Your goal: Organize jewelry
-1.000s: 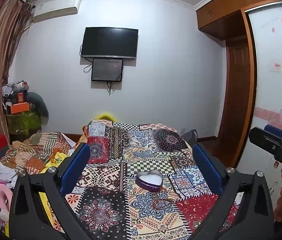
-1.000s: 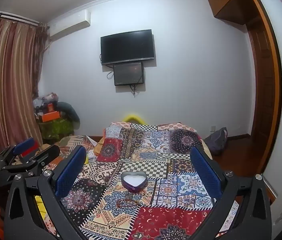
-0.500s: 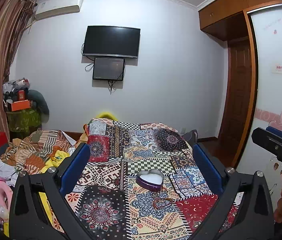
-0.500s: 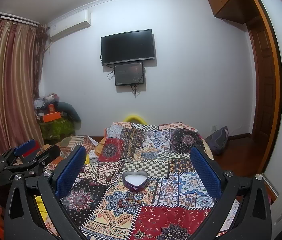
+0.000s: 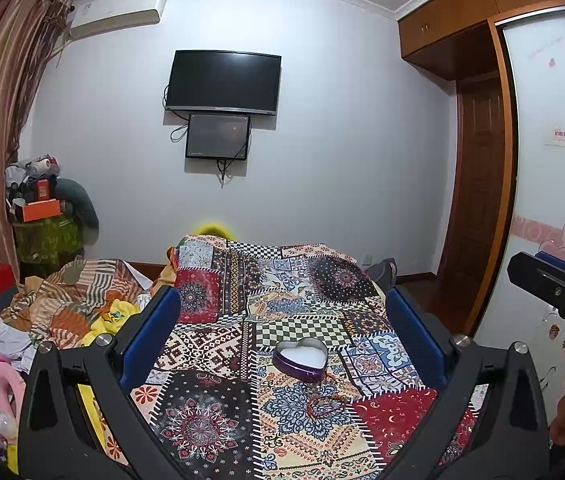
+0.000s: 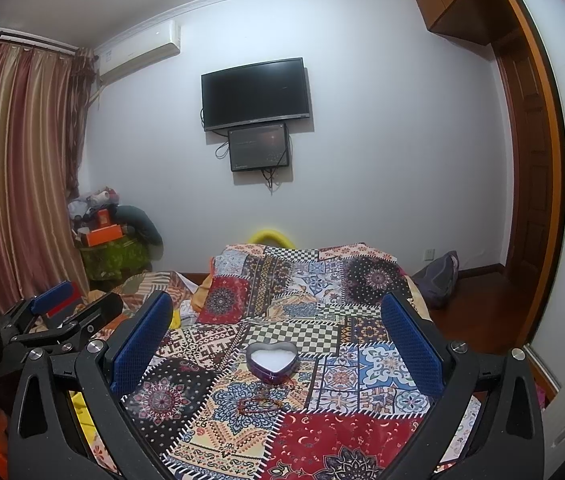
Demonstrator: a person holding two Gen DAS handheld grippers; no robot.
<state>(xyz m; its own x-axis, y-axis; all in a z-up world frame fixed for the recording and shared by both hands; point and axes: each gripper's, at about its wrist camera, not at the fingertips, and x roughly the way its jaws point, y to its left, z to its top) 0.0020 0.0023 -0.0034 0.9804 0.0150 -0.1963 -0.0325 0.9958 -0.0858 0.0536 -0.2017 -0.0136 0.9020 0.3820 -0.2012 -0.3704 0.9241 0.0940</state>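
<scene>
A purple heart-shaped tin (image 5: 301, 359) with a white lining stands open on the patchwork bedspread (image 5: 210, 360). It also shows in the right wrist view (image 6: 271, 361). A reddish bead bracelet (image 5: 324, 403) lies on the cloth just in front of the tin, seen too in the right wrist view (image 6: 260, 405). My left gripper (image 5: 282, 332) is open and empty, held above the bed short of the tin. My right gripper (image 6: 276, 330) is open and empty, likewise short of the tin.
The right gripper's tip (image 5: 554, 284) shows at the right edge of the left view; the left gripper (image 6: 62, 320) shows at the left of the right view. Piled clothes (image 5: 62, 312) lie left of the bed. A wardrobe (image 5: 554, 184) stands right.
Both views have drifted slightly; the tin and bracelet sit a little lower and nearer in frame. Both grippers stay open and empty.
</scene>
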